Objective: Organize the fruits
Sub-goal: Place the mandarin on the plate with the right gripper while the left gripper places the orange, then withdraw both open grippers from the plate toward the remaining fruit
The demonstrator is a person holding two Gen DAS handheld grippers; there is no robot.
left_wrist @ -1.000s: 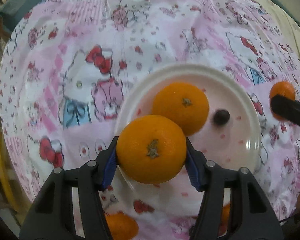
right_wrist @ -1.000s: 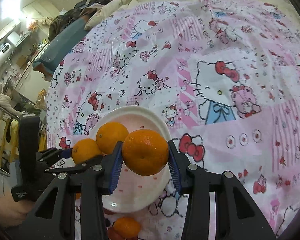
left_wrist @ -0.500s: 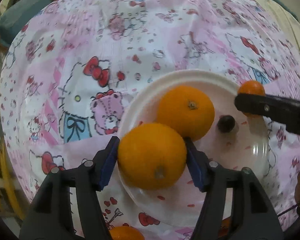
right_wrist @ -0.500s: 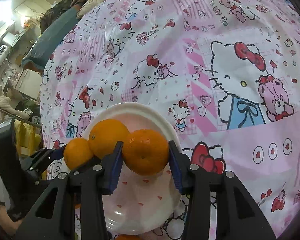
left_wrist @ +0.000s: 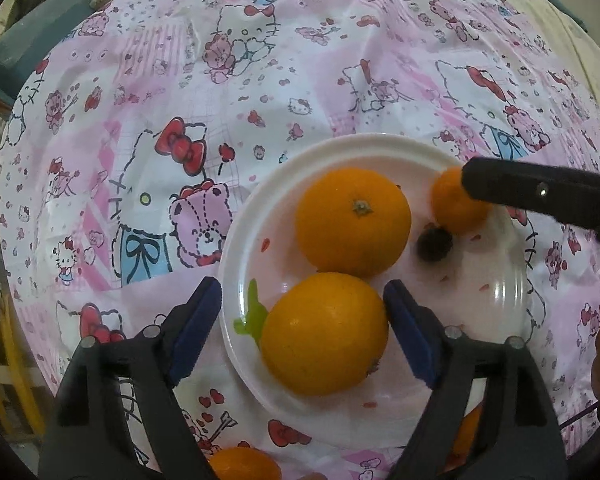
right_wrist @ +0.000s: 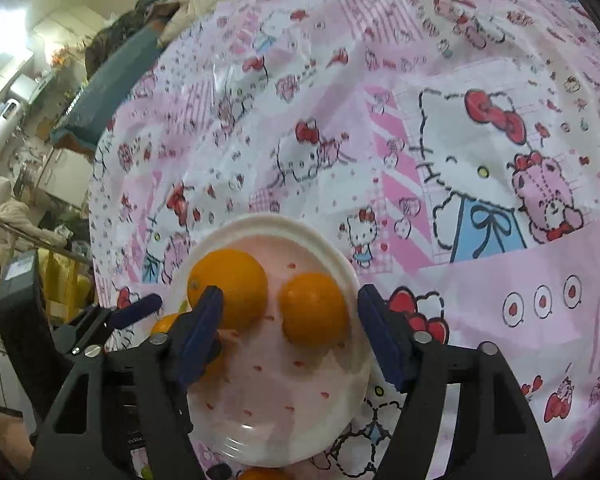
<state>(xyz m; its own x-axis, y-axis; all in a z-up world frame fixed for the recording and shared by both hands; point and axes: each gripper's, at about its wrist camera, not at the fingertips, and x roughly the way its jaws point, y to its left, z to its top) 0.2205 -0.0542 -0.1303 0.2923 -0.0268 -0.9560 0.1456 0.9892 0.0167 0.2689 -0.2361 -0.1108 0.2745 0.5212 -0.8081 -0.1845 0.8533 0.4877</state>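
Left wrist view: left gripper (left_wrist: 302,334) jaws spread wide, nothing held. One orange (left_wrist: 324,334) lies on the white plate (left_wrist: 236,248) between the pads; the right pad appears to touch or nearly touch its skin, the left pad stands clear with a gap. A second orange (left_wrist: 353,220) sits at 12 o'clock from it, touching it. A small dark fruit (left_wrist: 434,243) lies at 2 o'clock, and beyond it a smaller orange (left_wrist: 454,208), partly hidden by the right gripper's finger.

Right wrist view: right gripper (right_wrist: 290,334) also open, gripping nothing. The smaller orange (right_wrist: 314,310) rests on the plate (right_wrist: 340,268) between its pads, clear of both. Left pad stands in front of the second orange (right_wrist: 228,286).

Judgement: both fruits look released onto the plate. More orange fruit shows at the bottom edge of both views, off the plate at 6 o'clock, behind the fingertips. Either claw must back straight out along its fingers to avoid nudging the round fruit, which would roll.
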